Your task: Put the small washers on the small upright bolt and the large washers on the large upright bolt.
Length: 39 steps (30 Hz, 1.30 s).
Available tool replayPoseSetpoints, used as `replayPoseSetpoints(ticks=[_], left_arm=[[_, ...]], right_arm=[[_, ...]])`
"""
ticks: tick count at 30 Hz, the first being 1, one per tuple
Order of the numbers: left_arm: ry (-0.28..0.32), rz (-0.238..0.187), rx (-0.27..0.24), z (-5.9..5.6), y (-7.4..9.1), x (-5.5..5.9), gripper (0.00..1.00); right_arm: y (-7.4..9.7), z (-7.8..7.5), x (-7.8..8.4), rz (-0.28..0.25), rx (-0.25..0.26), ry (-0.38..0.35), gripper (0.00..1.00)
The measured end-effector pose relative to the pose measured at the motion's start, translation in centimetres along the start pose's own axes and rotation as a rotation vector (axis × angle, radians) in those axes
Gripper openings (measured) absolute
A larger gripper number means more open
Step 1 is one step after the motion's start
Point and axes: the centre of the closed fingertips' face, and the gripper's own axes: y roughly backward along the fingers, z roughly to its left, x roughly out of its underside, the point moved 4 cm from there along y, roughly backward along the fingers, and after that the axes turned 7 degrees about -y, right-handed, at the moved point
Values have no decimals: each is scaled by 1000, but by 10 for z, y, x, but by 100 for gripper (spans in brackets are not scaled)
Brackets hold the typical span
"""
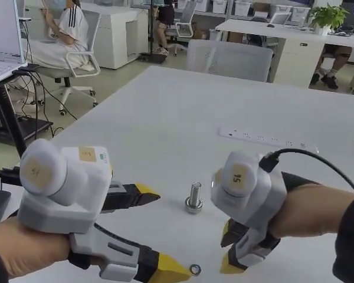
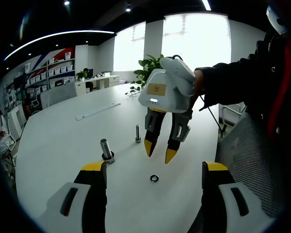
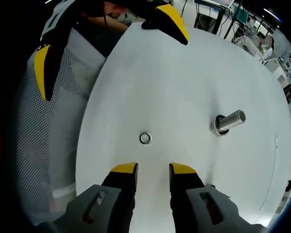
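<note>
Now | left gripper (image 2: 154, 166) wide open | right gripper (image 3: 153, 168) narrowly open, empty | washer (image 3: 145, 138) just ahead

White table (image 1: 165, 118) — silver large bolt (image 1: 194, 197), silver washer (image 1: 195, 270).

A white worktable (image 1: 165, 112) stands in an open-plan office with a pale floor (image 1: 106, 82). Behind it are a grey chair (image 1: 229, 59), white desks (image 1: 283, 29) and a potted plant (image 1: 329, 15). Large bright windows (image 2: 199, 41) and ceiling spotlights (image 2: 66, 3) supply light.
</note>
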Motion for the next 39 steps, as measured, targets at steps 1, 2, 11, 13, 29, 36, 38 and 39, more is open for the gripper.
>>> replayPoseSetpoints(ticks=[1,2,11,13,29,36,38,39], left_arm=[[0,1,1,0,0,0,80],[1,0,0,0,0,1,80],[8,4,-3,-1,3,5,80],[9,3,-4,-1,3,5,80],[15,1,-6,-2,4,8,80],[16,-3,-7,-2,5,7,80],[17,-4,-8,-2,5,6,80],[17,-4,-9,-2,5,6,80]], right_arm=[[-1,1,-1,2,-3,3,28],[-3,2,-4,0,-6,10,28],[-18,11,-20,-5,-32,50,26],[-21,11,-21,-3,-31,54,25],[-32,13,-23,17,-35,85,21],[-32,13,-25,20,-22,115,18],[-32,13,-25,20,-20,123,17],[-32,13,-25,20,-20,126,17]])
